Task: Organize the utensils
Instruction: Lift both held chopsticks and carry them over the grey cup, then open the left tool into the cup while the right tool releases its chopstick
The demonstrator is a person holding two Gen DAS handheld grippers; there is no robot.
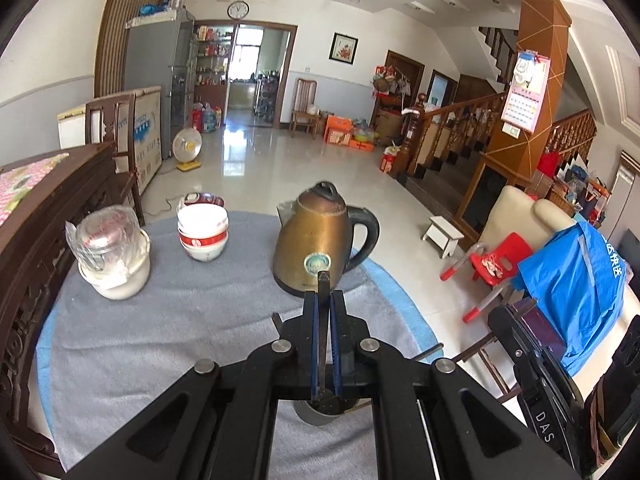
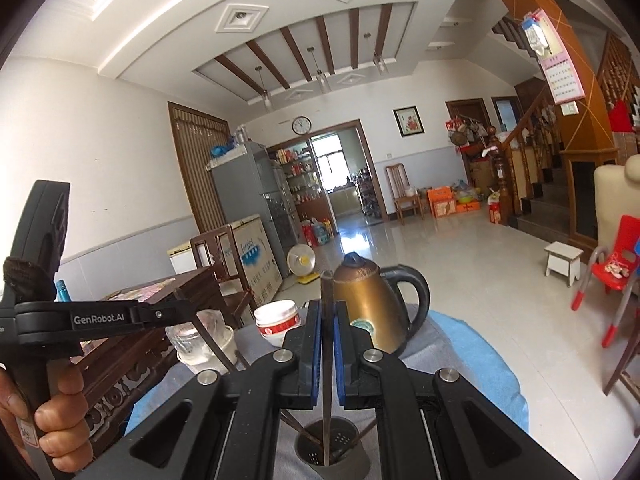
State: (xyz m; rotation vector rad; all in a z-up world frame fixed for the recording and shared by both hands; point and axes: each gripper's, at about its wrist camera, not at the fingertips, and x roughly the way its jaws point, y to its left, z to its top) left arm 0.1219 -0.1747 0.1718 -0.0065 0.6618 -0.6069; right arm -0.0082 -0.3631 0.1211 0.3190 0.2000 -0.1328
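My left gripper [image 1: 323, 300] is shut on a dark chopstick [image 1: 322, 320] that stands upright, its lower end in the grey metal utensil holder [image 1: 320, 414] below the jaws. My right gripper [image 2: 329, 312] is shut on another dark chopstick [image 2: 327, 360], also upright, its tip down inside the perforated utensil holder [image 2: 332, 454]. More chopsticks [image 2: 300, 426] lean in that holder. The left gripper's body [image 2: 100, 318] shows at the left of the right wrist view, held by a hand.
On the grey-and-blue cloth-covered round table [image 1: 168, 332] stand a brass kettle [image 1: 316, 240], stacked red-and-white bowls [image 1: 203, 232] and a glass jar on a white container [image 1: 112, 256]. A dark carved wooden cabinet [image 1: 36, 240] is at the left. A red chair [image 1: 496, 260] stands at the right.
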